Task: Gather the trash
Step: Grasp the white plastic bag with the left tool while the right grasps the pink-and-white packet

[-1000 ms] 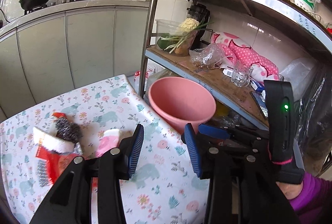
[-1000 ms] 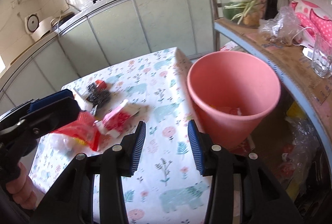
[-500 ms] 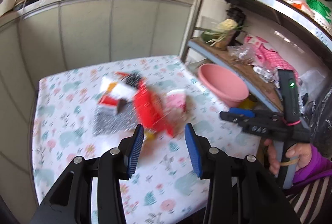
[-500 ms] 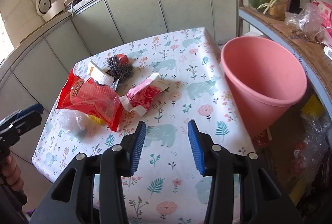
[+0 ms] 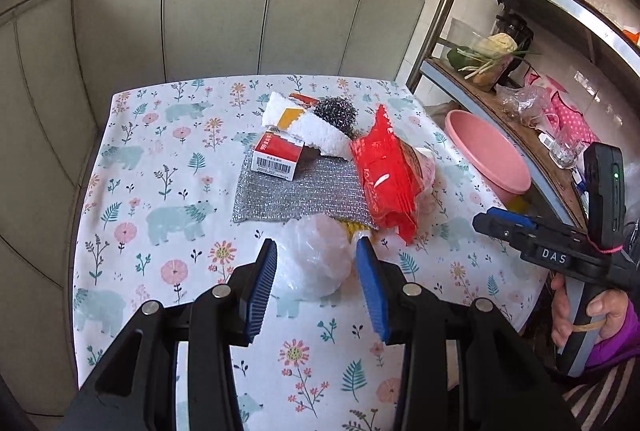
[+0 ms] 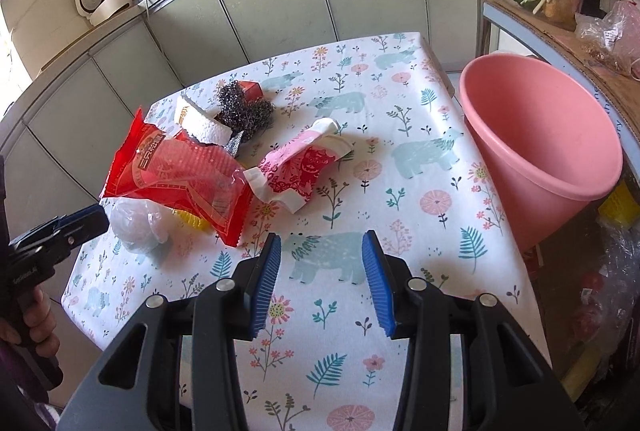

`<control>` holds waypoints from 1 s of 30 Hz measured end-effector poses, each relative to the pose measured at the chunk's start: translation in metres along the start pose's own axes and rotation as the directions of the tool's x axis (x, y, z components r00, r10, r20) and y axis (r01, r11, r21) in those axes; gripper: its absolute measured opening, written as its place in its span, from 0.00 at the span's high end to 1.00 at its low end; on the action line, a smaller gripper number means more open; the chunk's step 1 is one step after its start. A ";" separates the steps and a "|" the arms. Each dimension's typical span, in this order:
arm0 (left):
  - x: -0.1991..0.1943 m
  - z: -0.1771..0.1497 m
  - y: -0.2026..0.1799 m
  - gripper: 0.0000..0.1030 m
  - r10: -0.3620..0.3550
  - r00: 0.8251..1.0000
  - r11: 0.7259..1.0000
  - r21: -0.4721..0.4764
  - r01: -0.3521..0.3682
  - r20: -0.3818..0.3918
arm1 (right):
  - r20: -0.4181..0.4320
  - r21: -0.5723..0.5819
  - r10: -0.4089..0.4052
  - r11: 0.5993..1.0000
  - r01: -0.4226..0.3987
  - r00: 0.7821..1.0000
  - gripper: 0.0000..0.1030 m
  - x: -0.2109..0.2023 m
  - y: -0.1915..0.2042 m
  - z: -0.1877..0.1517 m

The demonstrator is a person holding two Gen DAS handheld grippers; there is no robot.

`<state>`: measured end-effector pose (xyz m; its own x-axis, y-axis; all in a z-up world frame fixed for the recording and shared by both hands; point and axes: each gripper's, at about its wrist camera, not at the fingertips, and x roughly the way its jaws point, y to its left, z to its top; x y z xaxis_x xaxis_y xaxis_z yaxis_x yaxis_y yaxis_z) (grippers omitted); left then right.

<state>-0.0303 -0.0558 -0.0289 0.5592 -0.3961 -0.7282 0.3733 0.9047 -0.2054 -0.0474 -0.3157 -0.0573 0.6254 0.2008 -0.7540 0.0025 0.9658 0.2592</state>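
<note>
The left gripper (image 5: 316, 285) stands with jaws apart, a crumpled white plastic bag (image 5: 314, 255) lying between its 2 pads without being pressed. The right gripper (image 6: 324, 281) is likewise parted over bare floral tablecloth (image 6: 420, 223). Only the right view shows the pink-and-red wrapper (image 6: 300, 167), its long axis running toward the pink bucket (image 6: 540, 135) beside the table. Only the left view shows the silver mesh cloth (image 5: 304, 191). Grey cabinets (image 5: 216, 19) stand behind.

black left gripper (image 5: 316, 285), ribbed blue pads (image 5: 264, 287), purple sleeve (image 5: 612, 343), perhaps knitted
</note>
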 end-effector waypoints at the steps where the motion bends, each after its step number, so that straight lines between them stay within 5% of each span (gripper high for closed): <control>1: 0.005 0.001 0.001 0.61 0.011 1.000 1.000 0.002 -0.011 -0.007 | -0.001 -0.001 -0.001 1.000 0.001 1.000 0.58 0.000 0.000 0.000; 7: 0.023 -0.007 0.011 0.61 0.023 0.999 1.000 -0.018 -0.024 -0.042 | -0.012 0.013 -0.008 1.000 0.008 1.000 0.58 0.006 -0.005 0.005; 14: 0.016 -0.009 0.020 0.93 0.004 1.000 0.999 -0.037 -0.003 0.007 | -0.005 0.003 0.000 1.000 0.000 1.000 0.58 0.009 -0.001 0.016; 22: -0.003 -0.006 0.039 0.95 0.021 0.998 0.998 -0.066 -0.017 0.065 | -0.007 -0.014 0.008 1.000 -0.008 1.000 0.58 0.017 0.011 0.031; 30: -0.012 -0.011 0.057 0.95 0.040 0.996 0.994 -0.101 -0.032 0.080 | -0.037 0.124 0.081 0.989 -0.076 0.996 0.58 0.038 0.009 0.053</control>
<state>-0.0242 0.0026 -0.0394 0.6314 -0.3710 -0.6809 0.2791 0.9280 -0.2468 0.0179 -0.3080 -0.0518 0.5939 0.2843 -0.7526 0.0514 0.9201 0.3882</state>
